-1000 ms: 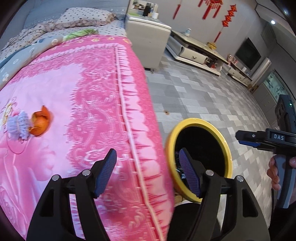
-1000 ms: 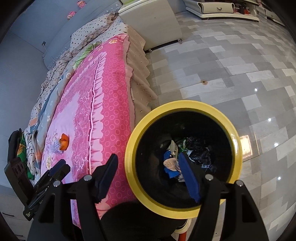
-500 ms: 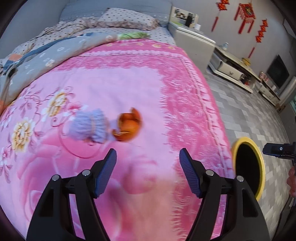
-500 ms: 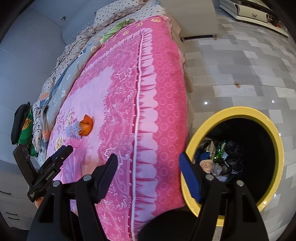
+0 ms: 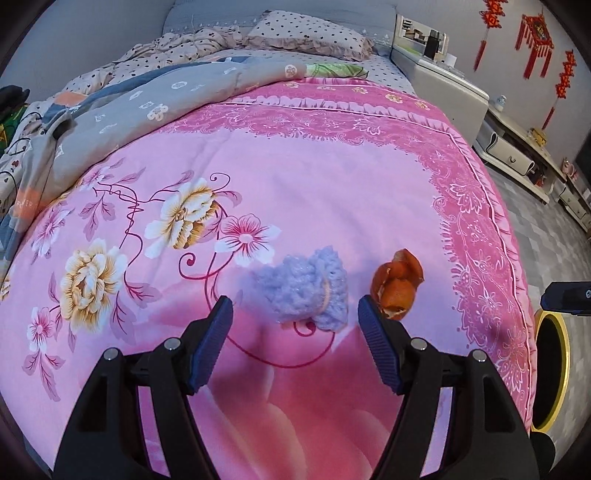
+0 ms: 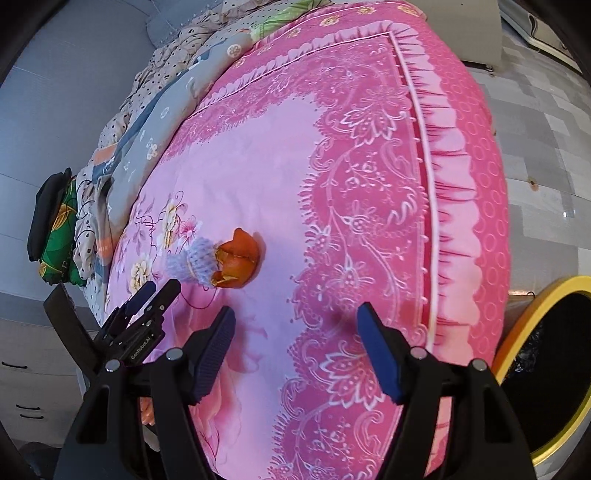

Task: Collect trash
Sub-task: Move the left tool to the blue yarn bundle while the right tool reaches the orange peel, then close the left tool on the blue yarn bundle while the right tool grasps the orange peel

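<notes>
A pale blue foam fruit net (image 5: 306, 293) and an orange peel (image 5: 397, 288) lie side by side on the pink floral bedspread (image 5: 314, 177). My left gripper (image 5: 295, 325) is open and empty, just short of the net, which sits between its fingers' line; the peel is by the right fingertip. In the right wrist view the net (image 6: 195, 262) and peel (image 6: 236, 264) lie ahead to the left, with the left gripper (image 6: 157, 293) beside them. My right gripper (image 6: 295, 325) is open and empty above the bedspread. The yellow-rimmed black trash bin (image 6: 535, 332) stands by the bed.
A grey quilt (image 5: 147, 107) and spotted pillows (image 5: 306, 33) lie at the head of the bed. A white nightstand (image 5: 443, 85) and low cabinets (image 5: 517, 158) stand along the wall. The bin also shows in the left wrist view (image 5: 561, 373), on the grey tiled floor (image 6: 546, 147).
Both grippers swung away from the bin toward the bed. My left gripper came close to the net and peel; they now sit right at its fingertips. Both stayed open.
</notes>
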Demonstrator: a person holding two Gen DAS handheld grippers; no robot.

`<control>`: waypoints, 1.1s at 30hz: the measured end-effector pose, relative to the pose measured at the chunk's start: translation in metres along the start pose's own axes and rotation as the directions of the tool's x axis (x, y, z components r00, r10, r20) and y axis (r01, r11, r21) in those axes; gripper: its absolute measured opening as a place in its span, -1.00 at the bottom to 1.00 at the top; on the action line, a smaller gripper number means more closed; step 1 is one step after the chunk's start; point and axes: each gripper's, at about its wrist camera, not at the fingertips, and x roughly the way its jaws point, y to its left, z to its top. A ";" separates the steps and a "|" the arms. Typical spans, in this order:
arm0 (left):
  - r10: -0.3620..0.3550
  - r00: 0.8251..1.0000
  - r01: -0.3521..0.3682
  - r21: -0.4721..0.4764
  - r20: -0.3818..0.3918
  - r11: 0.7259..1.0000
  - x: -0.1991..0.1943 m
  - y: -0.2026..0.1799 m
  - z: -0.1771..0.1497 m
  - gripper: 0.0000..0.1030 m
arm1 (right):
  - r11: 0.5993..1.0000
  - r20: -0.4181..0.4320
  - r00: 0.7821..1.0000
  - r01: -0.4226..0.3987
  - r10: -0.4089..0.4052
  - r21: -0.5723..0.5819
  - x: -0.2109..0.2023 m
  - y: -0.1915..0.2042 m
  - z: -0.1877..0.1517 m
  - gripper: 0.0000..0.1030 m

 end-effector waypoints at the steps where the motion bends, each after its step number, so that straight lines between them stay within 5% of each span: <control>1: 0.001 1.000 -0.001 -0.002 -0.002 1.000 0.003 0.002 0.002 0.29 | 1.000 -0.012 1.000 -0.005 0.005 -0.002 0.007 0.006 0.005 0.27; 18: -0.029 0.999 0.029 -0.003 -0.040 1.000 0.051 0.022 0.012 0.34 | 0.997 -0.155 0.987 0.039 -0.048 -0.064 0.106 0.058 0.048 0.27; 33: -0.109 0.994 0.112 0.096 -0.031 0.989 0.053 0.006 0.000 -0.21 | 0.990 -0.176 0.979 0.086 -0.104 -0.111 0.134 0.072 0.056 0.16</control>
